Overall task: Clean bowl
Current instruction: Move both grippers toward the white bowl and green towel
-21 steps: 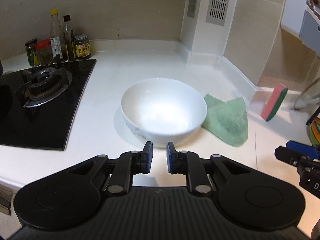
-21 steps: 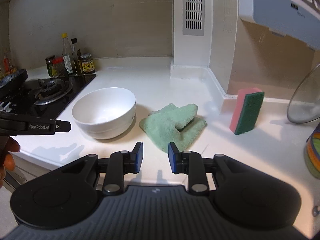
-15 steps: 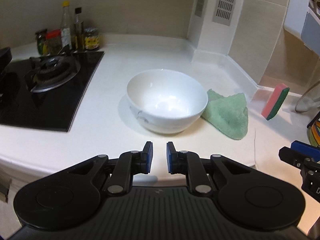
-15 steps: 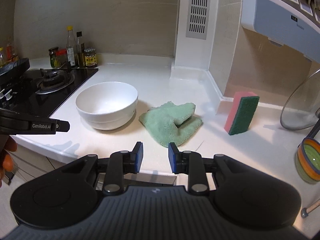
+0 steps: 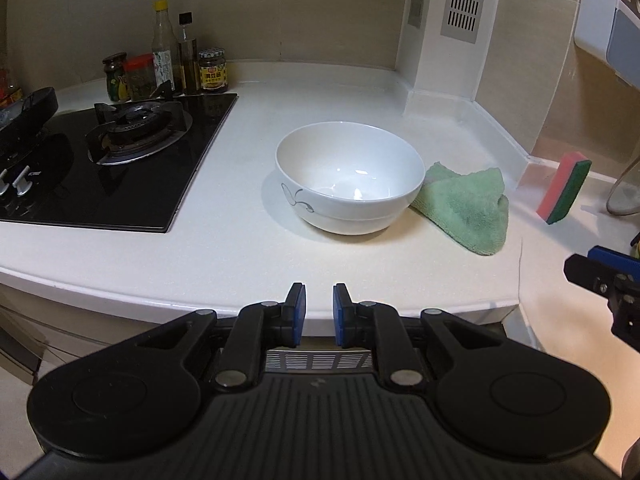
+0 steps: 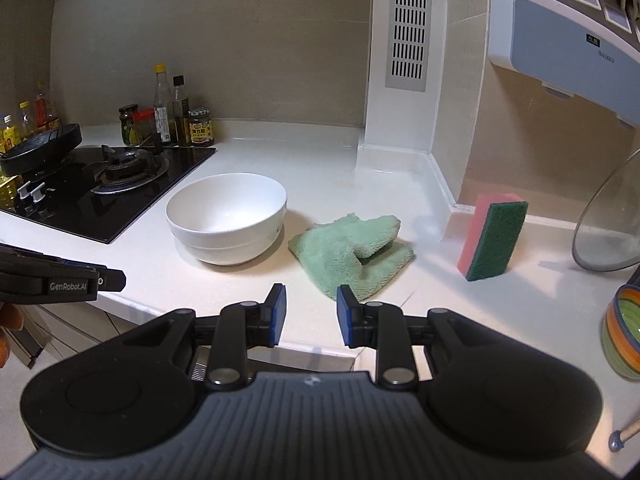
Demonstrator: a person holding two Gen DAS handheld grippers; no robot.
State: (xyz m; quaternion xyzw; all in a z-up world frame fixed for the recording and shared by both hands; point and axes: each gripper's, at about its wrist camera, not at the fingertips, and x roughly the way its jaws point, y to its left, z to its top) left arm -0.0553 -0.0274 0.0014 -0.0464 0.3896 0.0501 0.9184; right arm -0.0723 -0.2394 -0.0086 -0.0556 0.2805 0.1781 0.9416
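Both grippers, left gripper and right gripper, tilt downward (jaws empty).

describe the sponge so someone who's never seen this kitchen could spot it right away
Start at the white countertop and go right, past the white bowl and the crumpled green cloth. The sponge stands upright on its edge near the wall. Unlike the soft cloth, it is a stiff block, pink with a dark green face.

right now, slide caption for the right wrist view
Open fingers face a white bowl, green cloth and sponge.
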